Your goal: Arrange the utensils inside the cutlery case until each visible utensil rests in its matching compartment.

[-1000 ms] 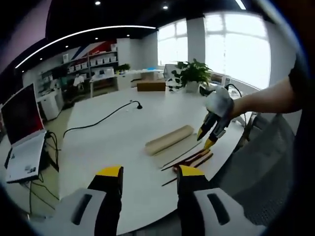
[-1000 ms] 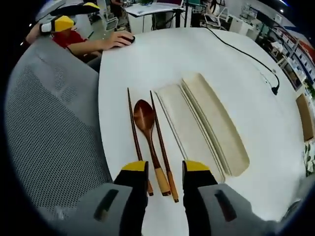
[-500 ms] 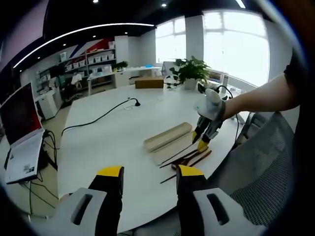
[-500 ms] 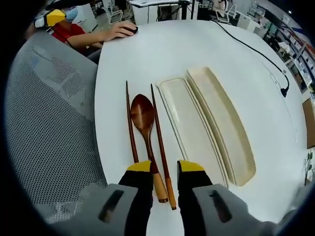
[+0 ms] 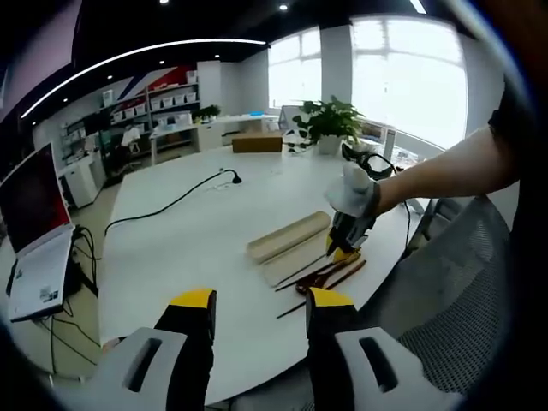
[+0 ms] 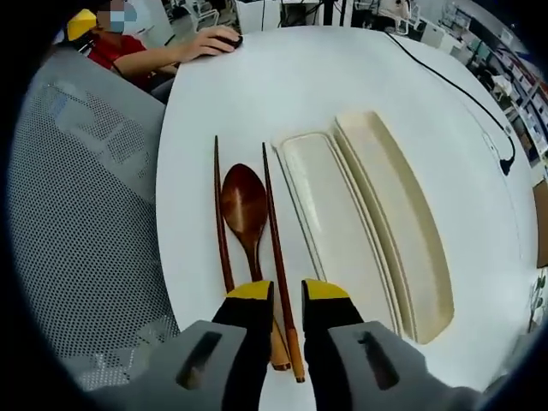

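A dark wooden spoon [image 6: 244, 205] lies on the white table [image 6: 257, 77] between two chopsticks, one on its left [image 6: 219, 214] and one on its right [image 6: 274, 223]. Beside them sit two cream oblong halves of the cutlery case, the nearer [image 6: 334, 223] and the farther [image 6: 398, 223], both empty. My right gripper [image 6: 287, 293] is low over the handle ends. Its jaws stand a narrow gap apart, astride the right chopstick, with the spoon handle under the left jaw. My left gripper [image 5: 261, 301] hangs open above the table edge, far from the case [image 5: 291, 238]. The right gripper [image 5: 344, 244] points down at the utensils [image 5: 321, 278].
A grey mesh chair [image 6: 86, 214] stands against the table edge beside the utensils. A person in red rests a hand on a mouse [image 6: 214, 41] at the far side. A black cable [image 5: 171, 210] crosses the table. A laptop [image 5: 38, 240] and a plant [image 5: 330, 128] stand further off.
The right gripper has come down closer to the utensil handles and its jaws have narrowed. In the left gripper view it has moved left and down onto the utensils.
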